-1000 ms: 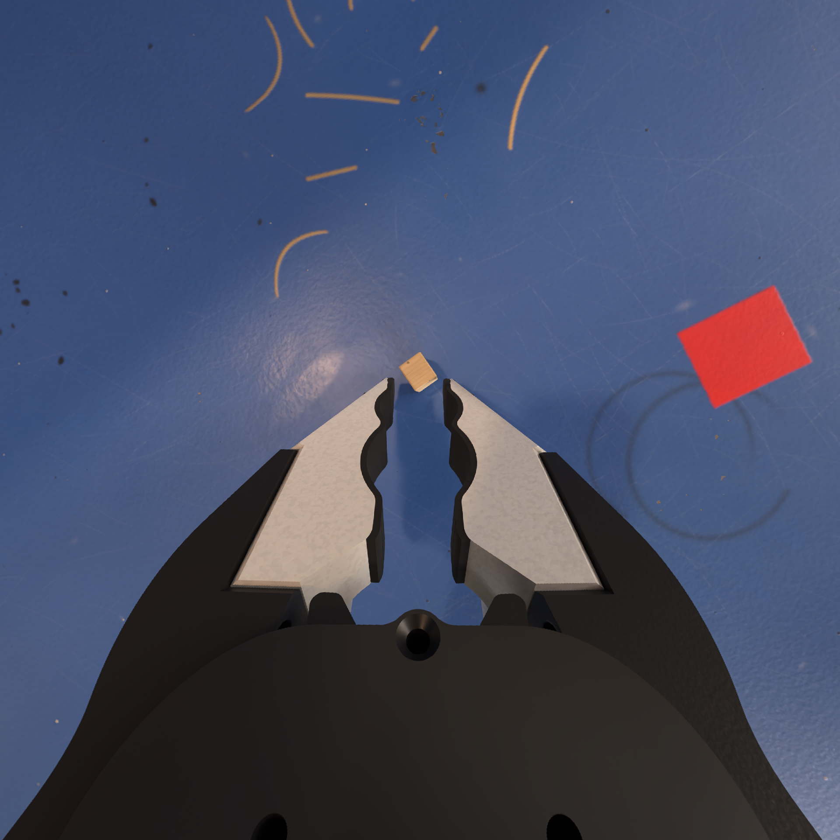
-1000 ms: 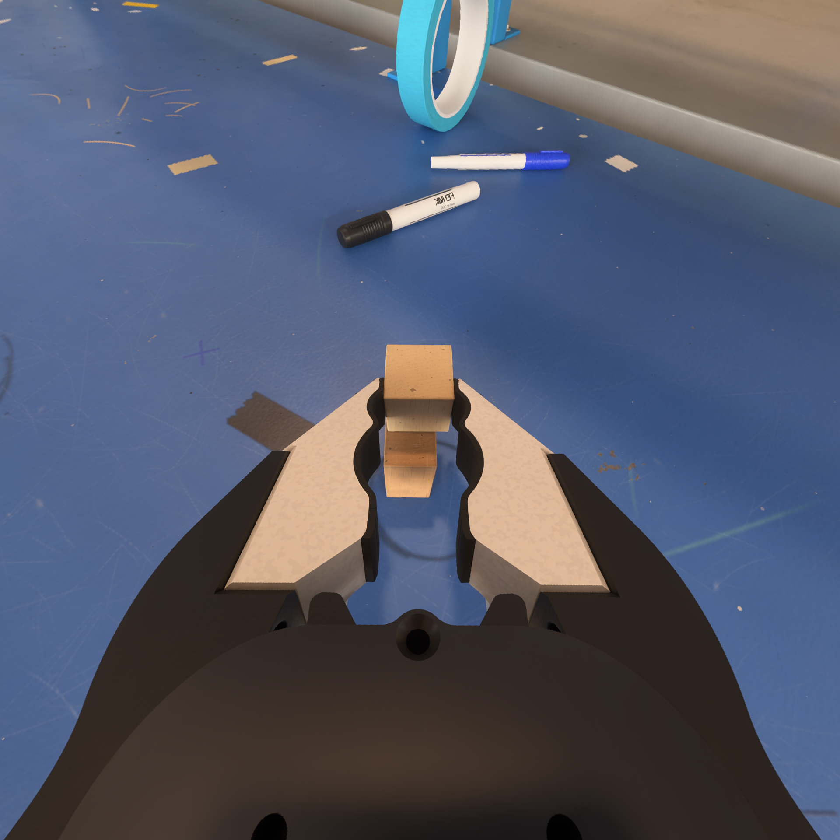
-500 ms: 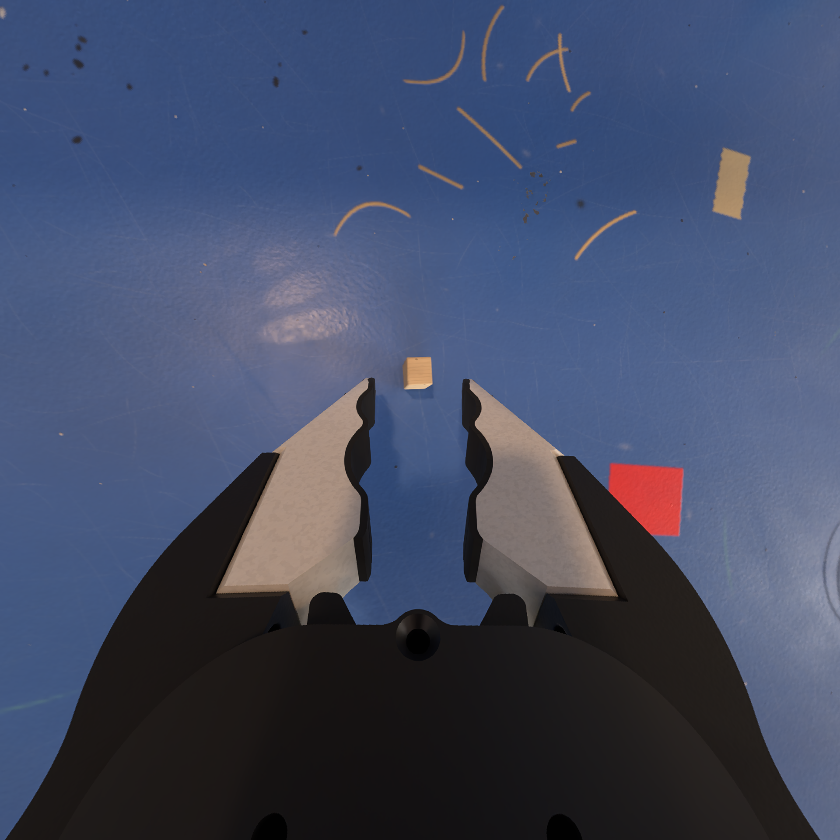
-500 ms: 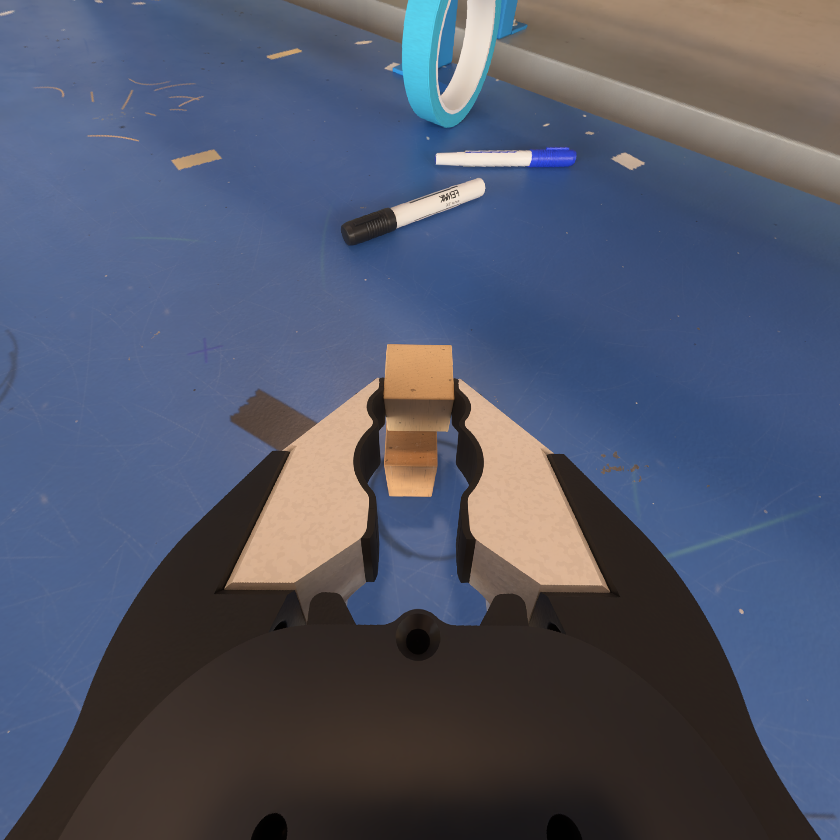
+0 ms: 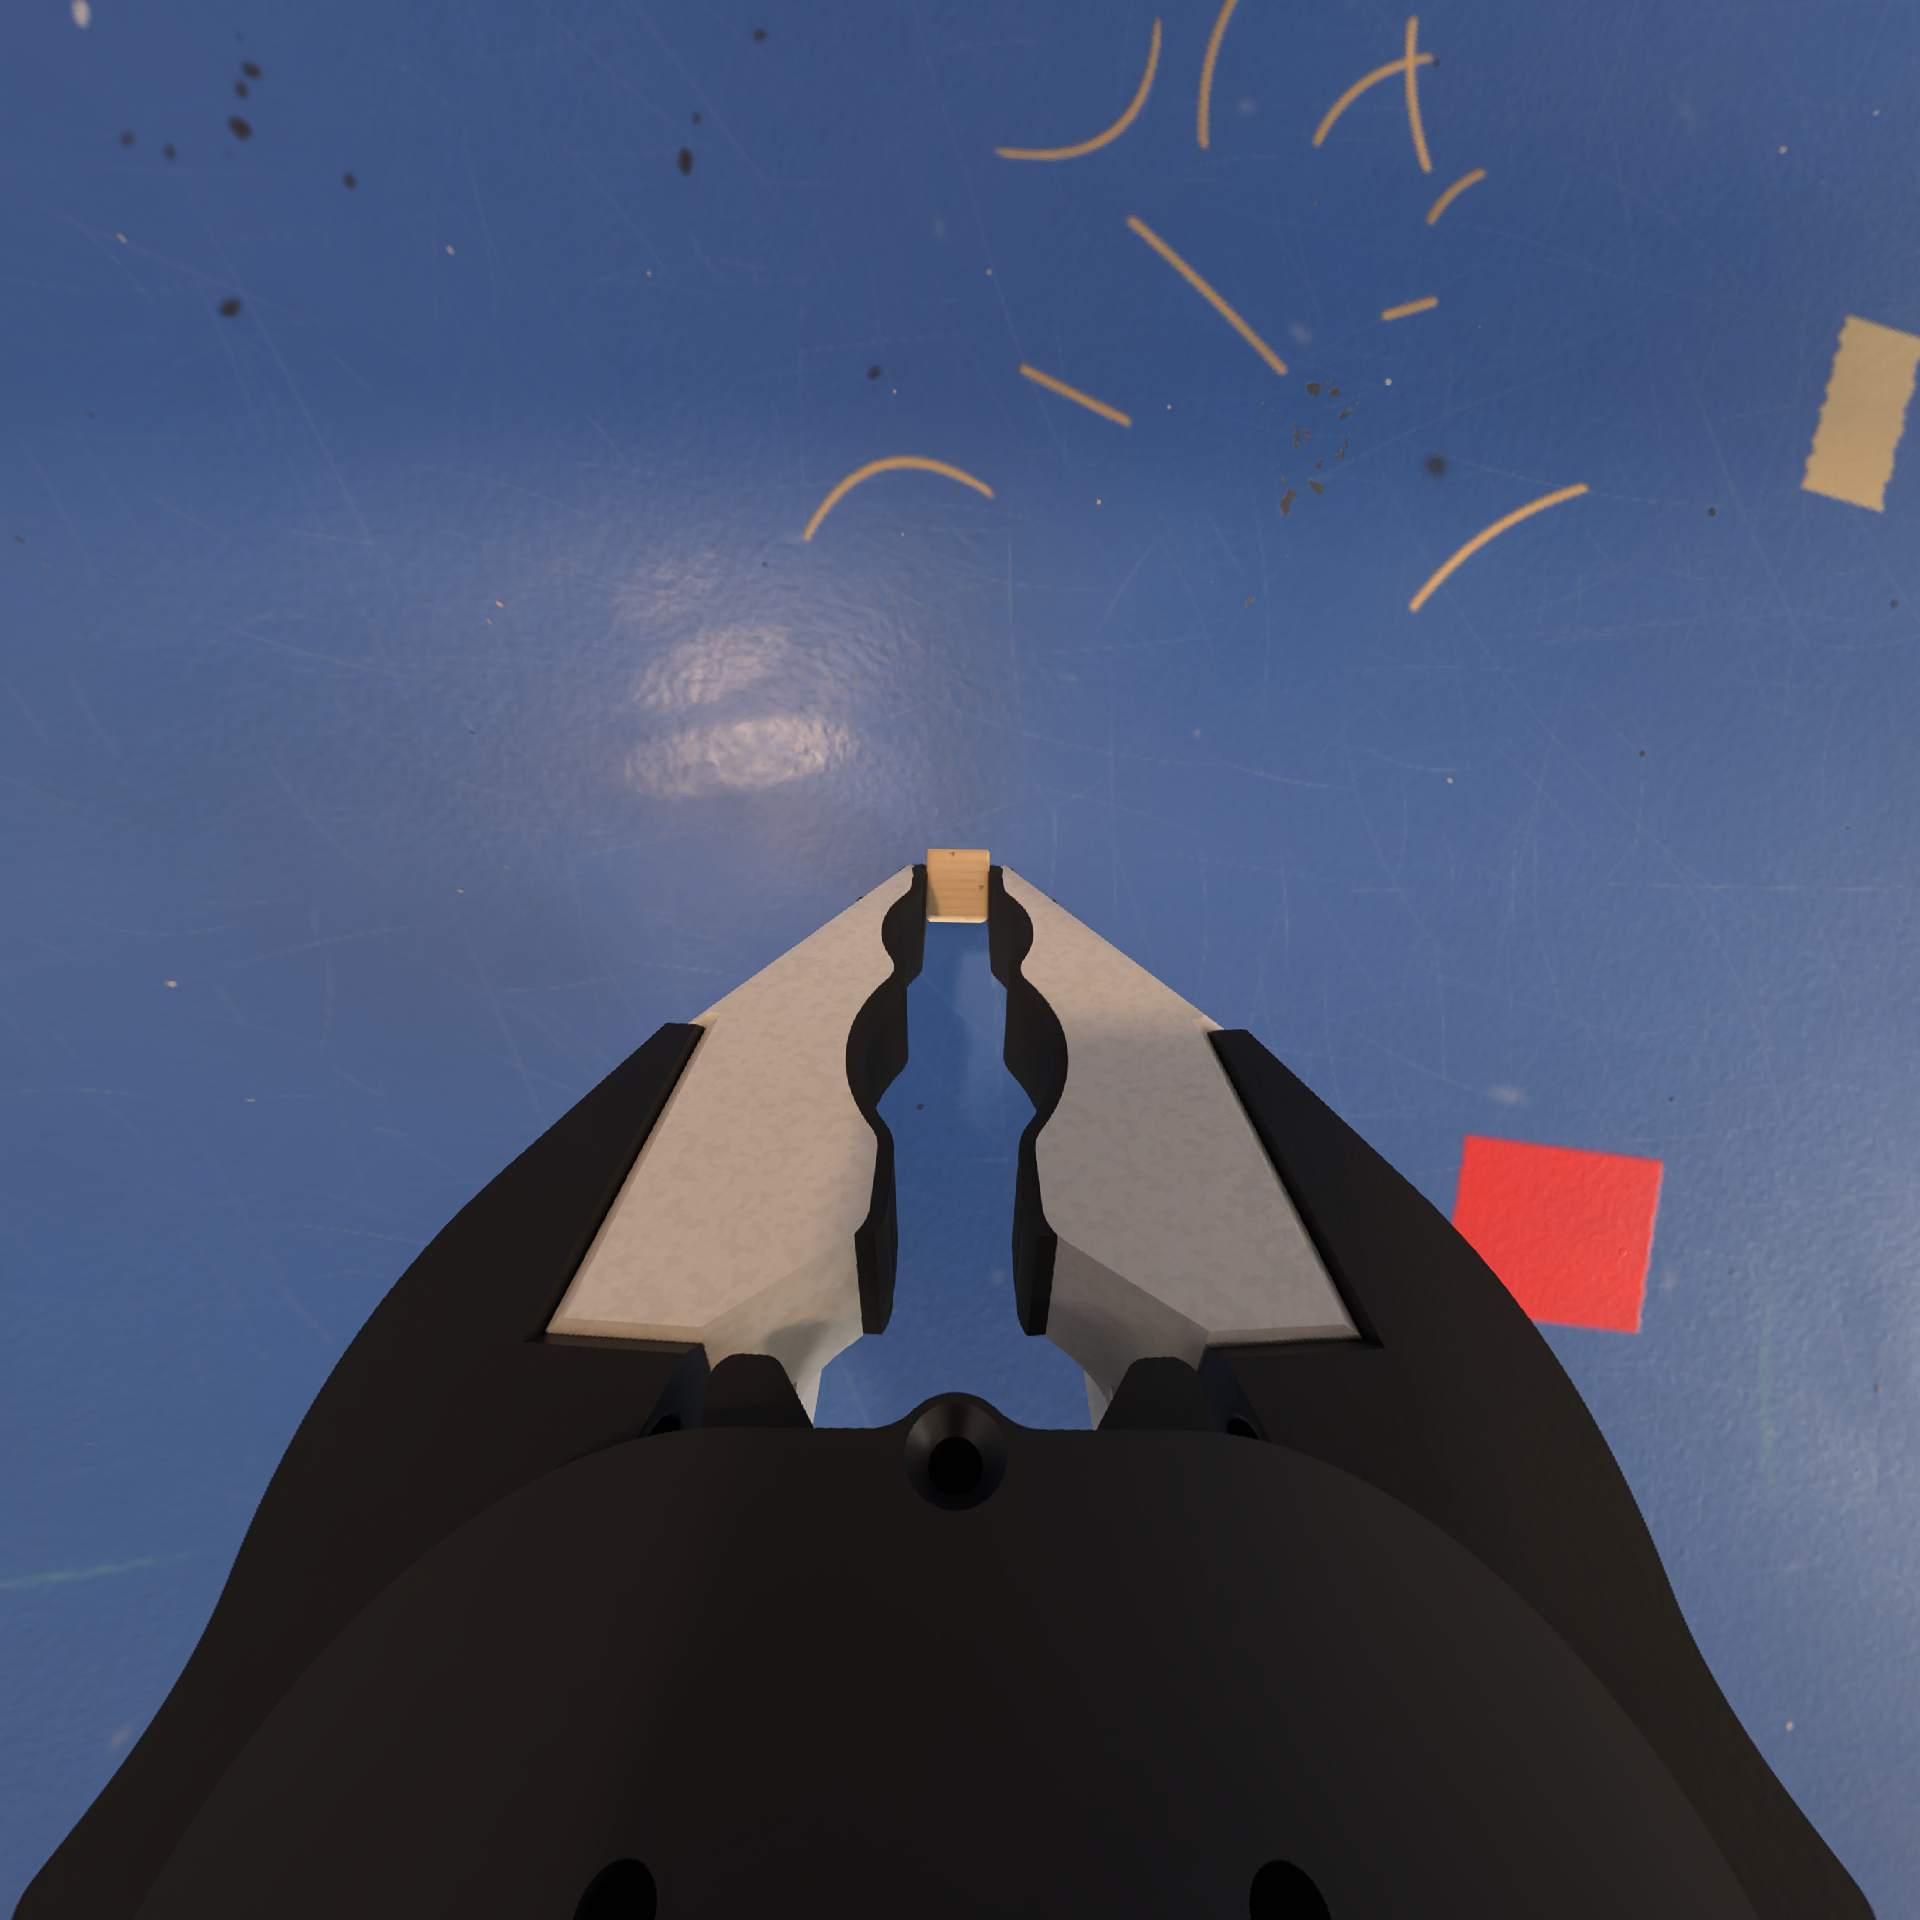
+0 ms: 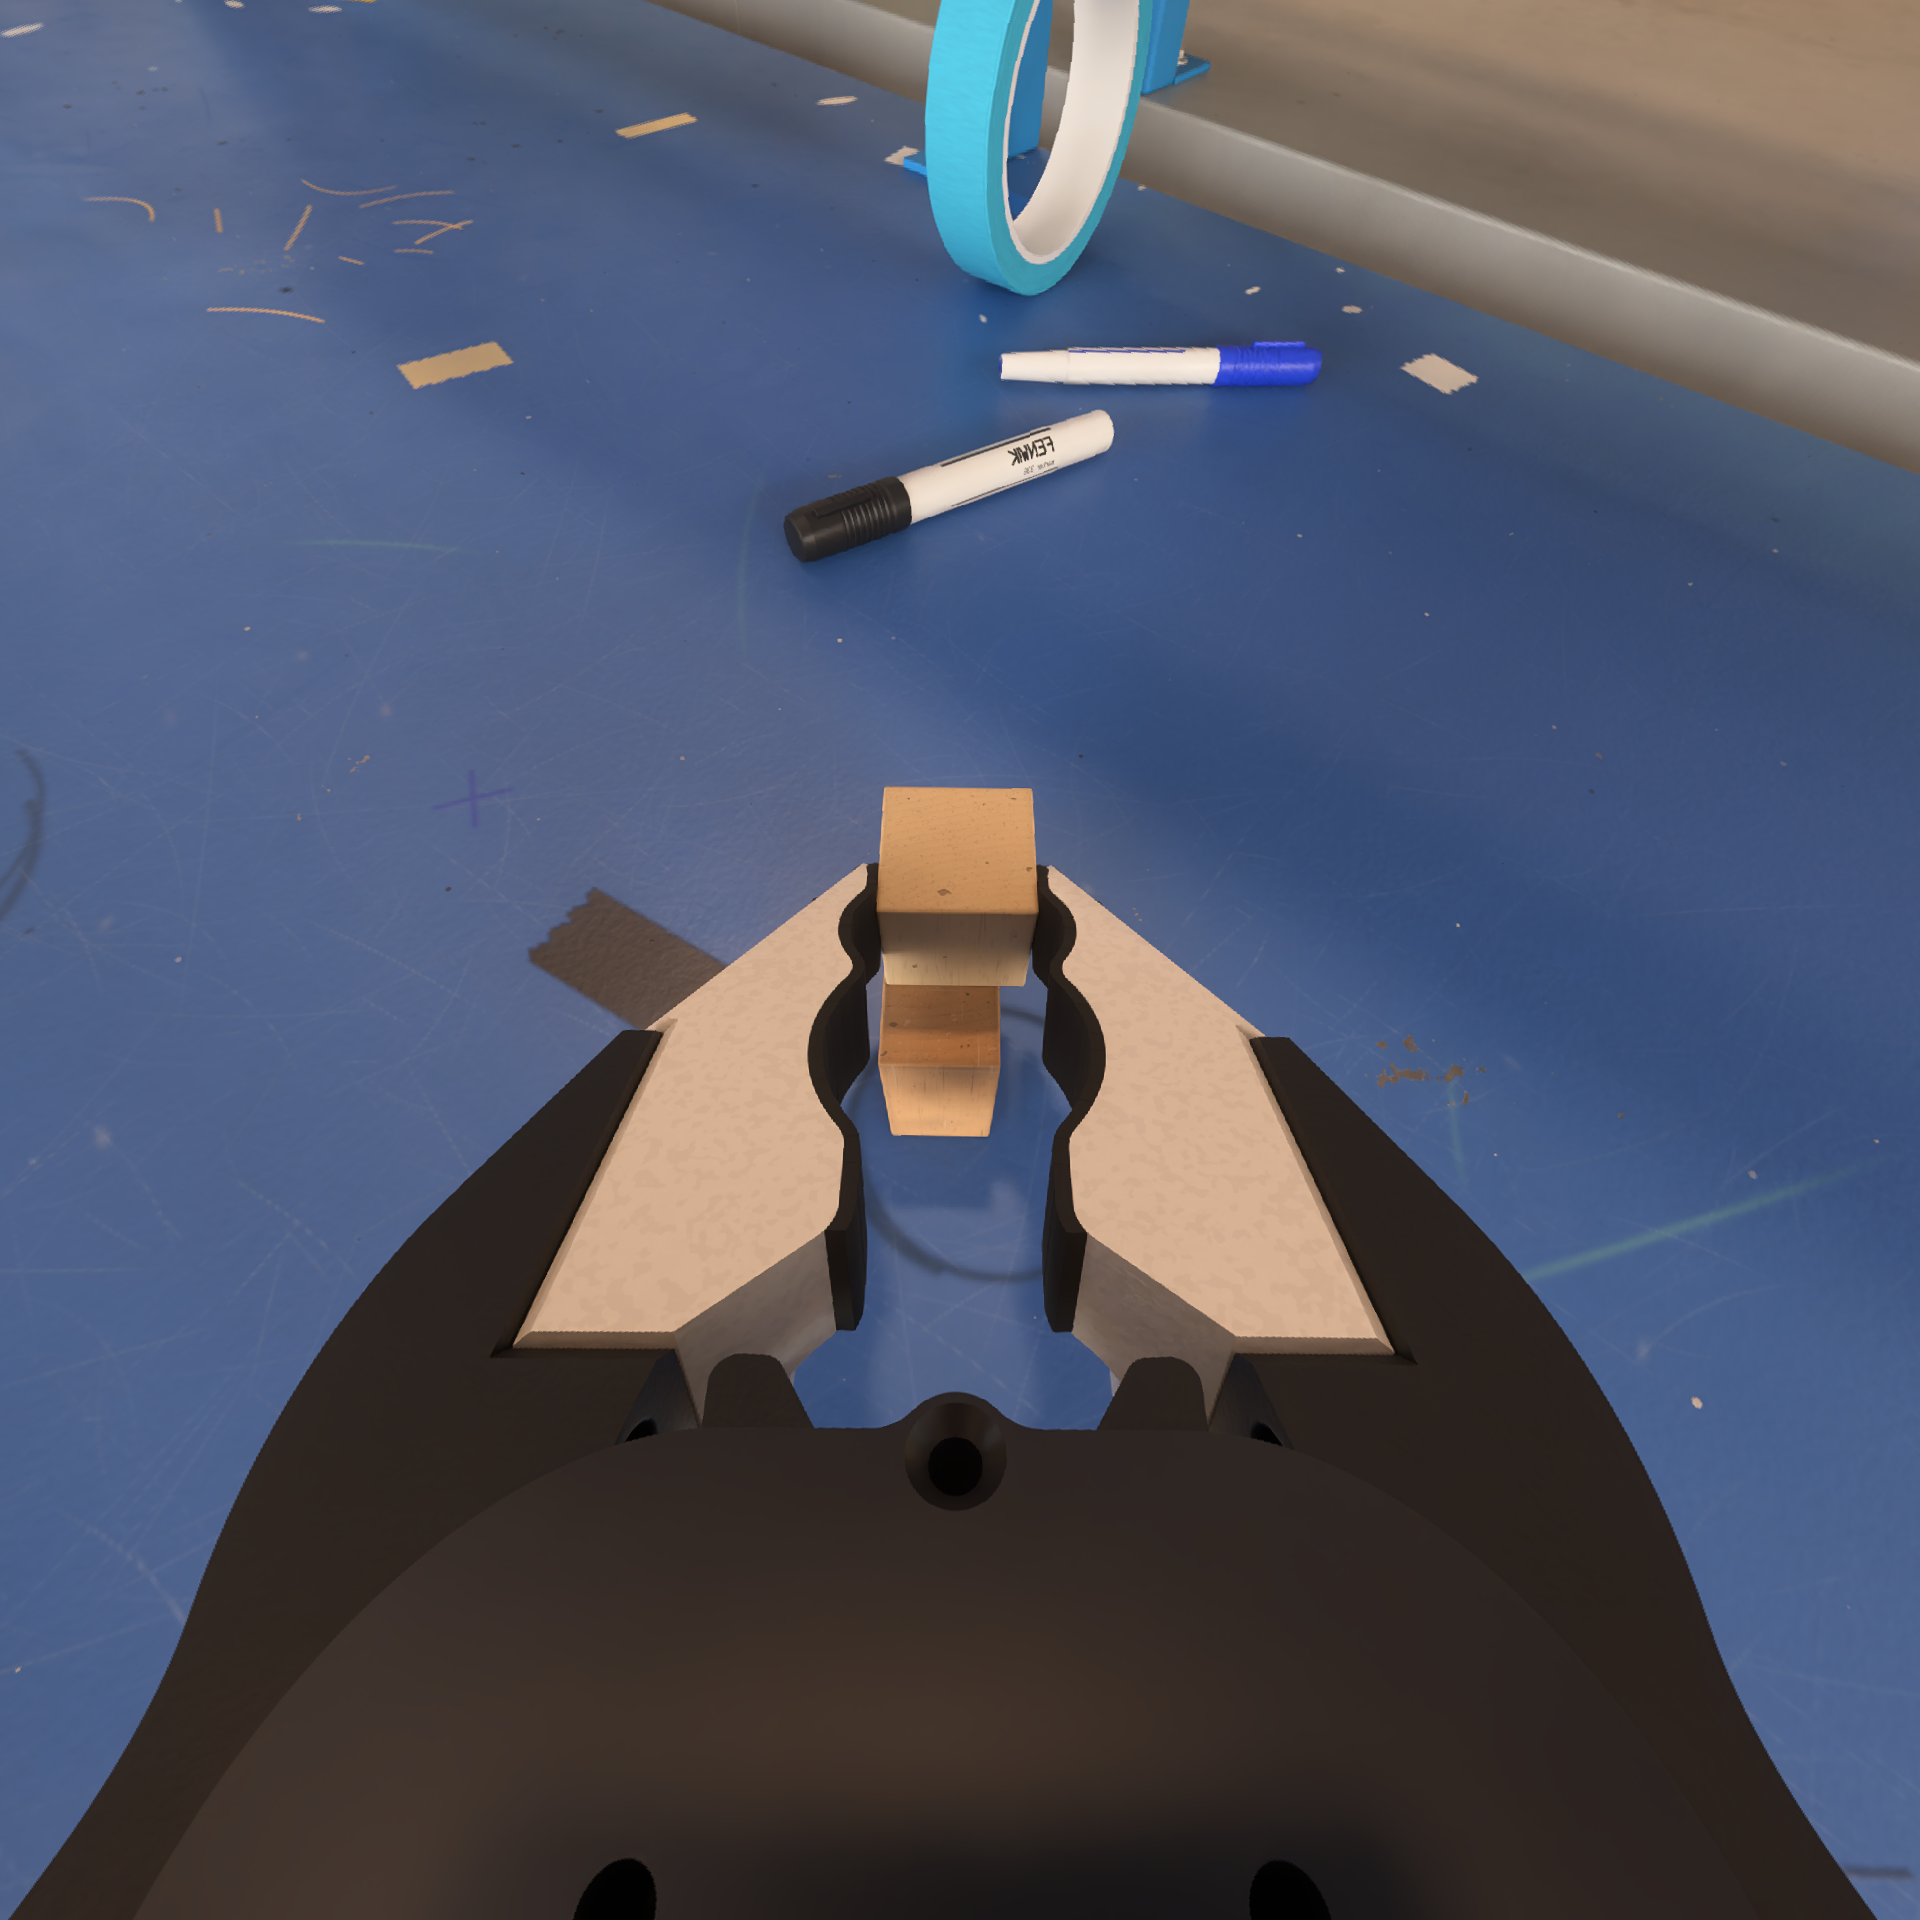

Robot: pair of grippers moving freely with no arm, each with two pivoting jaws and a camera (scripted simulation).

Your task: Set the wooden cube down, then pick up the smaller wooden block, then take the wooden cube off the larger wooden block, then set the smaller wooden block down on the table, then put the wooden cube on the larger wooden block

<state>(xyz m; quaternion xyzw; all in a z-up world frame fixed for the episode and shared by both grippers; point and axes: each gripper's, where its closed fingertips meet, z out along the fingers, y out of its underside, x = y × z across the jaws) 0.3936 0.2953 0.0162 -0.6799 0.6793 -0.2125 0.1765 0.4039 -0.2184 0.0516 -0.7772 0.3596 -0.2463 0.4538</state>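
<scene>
Between the left gripper's (image 5: 958, 883) closed tips, the smaller wooden block (image 5: 957, 886); right gripper (image 6: 956, 914) (above the larger wooden block (image 6: 938, 1060)) gripping the wooden cube (image 6: 957, 883).

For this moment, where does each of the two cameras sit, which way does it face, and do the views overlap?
Left wrist view: rides on the left gripper, looking steeply down at the blue table; its own fingers pinch the smaller wooden block.
Right wrist view: rides on the right gripper, looking forward and down across the table toward two markers and a blue tape roll; its fingers clamp the wooden cube above the larger wooden block.
Shared: the blue table with tan shavings; neither shows the other gripper.
</scene>
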